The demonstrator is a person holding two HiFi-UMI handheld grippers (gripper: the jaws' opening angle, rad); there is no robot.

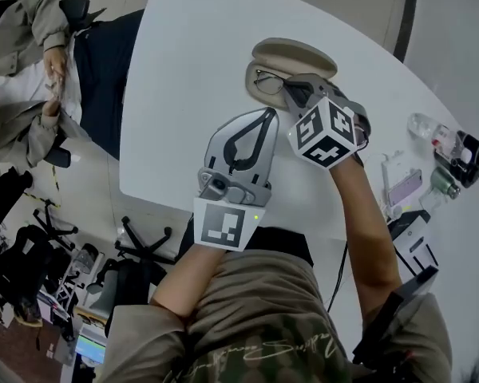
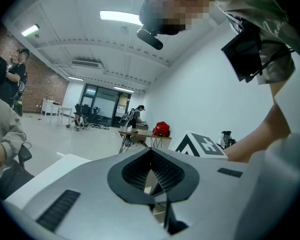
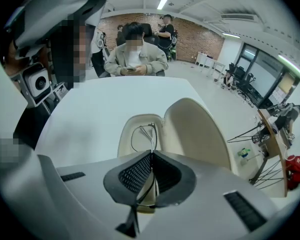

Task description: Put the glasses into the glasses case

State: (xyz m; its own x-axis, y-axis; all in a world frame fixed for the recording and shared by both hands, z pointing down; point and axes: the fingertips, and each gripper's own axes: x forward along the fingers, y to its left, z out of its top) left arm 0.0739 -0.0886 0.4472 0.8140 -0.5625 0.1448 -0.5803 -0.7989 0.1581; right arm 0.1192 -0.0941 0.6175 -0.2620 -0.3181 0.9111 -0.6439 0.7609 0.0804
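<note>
**Right tongs pinching the glasses over the open case**

From the head view I see the glasses case (image 1: 297, 56) lying open near the far edge of the white desk (image 1: 184, 70), lid hinged back, with the glasses (image 1: 268, 80) in its tray. My right tongs (image 1: 297, 91) sit right over that tray. This view does not show me the grip itself.

The right gripper view settles that. The right tongs (image 3: 151, 156) are pressed together on a thin piece of the glasses (image 3: 142, 133) frame. One lens rim lies inside the tray of the case (image 3: 192, 126), and the lid stands up just beside it. It also shows a person (image 3: 135, 56) seated at the desk's far end, who is only at the margin of the head view.

The left tongs (image 1: 266, 118) hang above the desk, beside the right pair and short of the case. The left gripper view looks up into the room rather than at the desk. There the left tongs (image 2: 151, 155) are pressed together at the tips with nothing between them.
</note>
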